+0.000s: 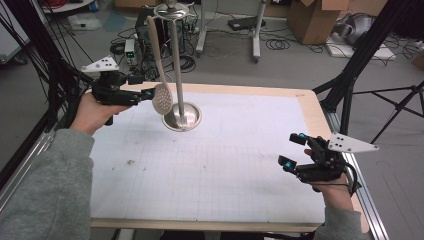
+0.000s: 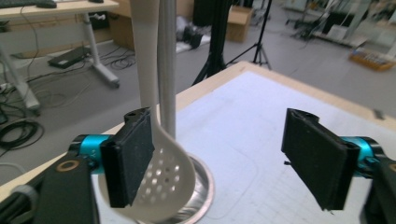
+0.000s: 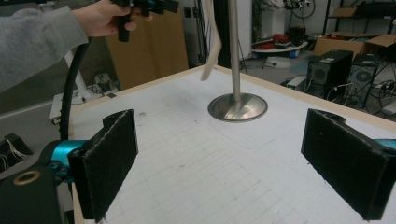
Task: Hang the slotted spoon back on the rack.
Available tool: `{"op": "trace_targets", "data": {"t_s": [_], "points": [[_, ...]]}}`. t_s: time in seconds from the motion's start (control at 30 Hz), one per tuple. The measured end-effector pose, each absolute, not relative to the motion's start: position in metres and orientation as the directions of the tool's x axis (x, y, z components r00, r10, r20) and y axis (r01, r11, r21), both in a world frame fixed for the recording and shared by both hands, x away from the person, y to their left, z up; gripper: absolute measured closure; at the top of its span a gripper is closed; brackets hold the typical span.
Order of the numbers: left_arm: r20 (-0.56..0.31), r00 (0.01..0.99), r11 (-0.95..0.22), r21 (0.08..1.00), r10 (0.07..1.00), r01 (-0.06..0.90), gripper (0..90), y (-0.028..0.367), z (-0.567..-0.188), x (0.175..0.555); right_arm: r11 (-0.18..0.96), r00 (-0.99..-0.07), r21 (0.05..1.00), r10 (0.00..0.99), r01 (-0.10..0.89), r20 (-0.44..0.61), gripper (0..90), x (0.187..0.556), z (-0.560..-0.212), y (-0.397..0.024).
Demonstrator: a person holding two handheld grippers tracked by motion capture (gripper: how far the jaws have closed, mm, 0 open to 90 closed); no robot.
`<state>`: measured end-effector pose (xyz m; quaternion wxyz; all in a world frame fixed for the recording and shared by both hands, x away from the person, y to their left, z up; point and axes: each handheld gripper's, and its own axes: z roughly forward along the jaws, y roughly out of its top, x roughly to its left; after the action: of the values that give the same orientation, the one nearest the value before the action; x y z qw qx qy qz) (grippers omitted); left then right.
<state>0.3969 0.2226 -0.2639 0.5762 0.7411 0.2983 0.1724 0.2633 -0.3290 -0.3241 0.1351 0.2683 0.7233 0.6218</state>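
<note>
A steel stand (image 1: 176, 60) with a round base (image 1: 182, 117) rises from the far left part of the white grid mat. From its top hangs a beige slotted spoon (image 1: 162, 98), bowl downward just above the base. My left gripper (image 1: 141, 86) is open at the spoon's bowl. In the left gripper view the bowl (image 2: 163, 182) lies behind the left jaw and reaches partly into the gap of the gripper (image 2: 219, 158), with the pole (image 2: 166, 70) just beyond. My right gripper (image 1: 292, 150) is open and holds nothing near the table's right front. Its own view shows the gripper (image 3: 233, 168), the base (image 3: 238, 107) and the spoon (image 3: 210, 60) farther off.
The white mat (image 1: 225, 165) covers a wooden-edged table (image 1: 312, 107). Black tripod legs (image 1: 350, 75) stand off the right edge. Cardboard boxes (image 1: 315, 17), cables and a desk frame (image 1: 257, 30) are on the floor beyond the far edge.
</note>
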Motion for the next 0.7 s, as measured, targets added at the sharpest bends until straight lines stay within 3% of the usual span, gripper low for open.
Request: {"op": "trace_targets", "data": {"t_s": [0.1, 0.23, 0.7], "points": [[-0.102, 0.753, -0.139, 0.958, 0.650, 0.250, 15.7, 0.231, -0.268, 0.387, 0.083, -0.816, 0.974, 0.563, 0.212, 0.130, 9.7, 0.264, -0.324, -0.330], [-0.111, 0.764, -0.121, 0.963, 0.635, 0.240, 13.1, 0.241, -0.274, 0.374, 0.083, -0.814, 0.973, 0.566, 0.213, 0.130, 9.7, 0.264, -0.323, -0.330], [-0.087, 0.766, -0.108, 0.974, 0.637, 0.200, 12.8, 0.257, -0.295, 0.340, 0.082, -0.809, 0.974, 0.574, 0.211, 0.127, 9.7, 0.267, -0.323, -0.328]]}}
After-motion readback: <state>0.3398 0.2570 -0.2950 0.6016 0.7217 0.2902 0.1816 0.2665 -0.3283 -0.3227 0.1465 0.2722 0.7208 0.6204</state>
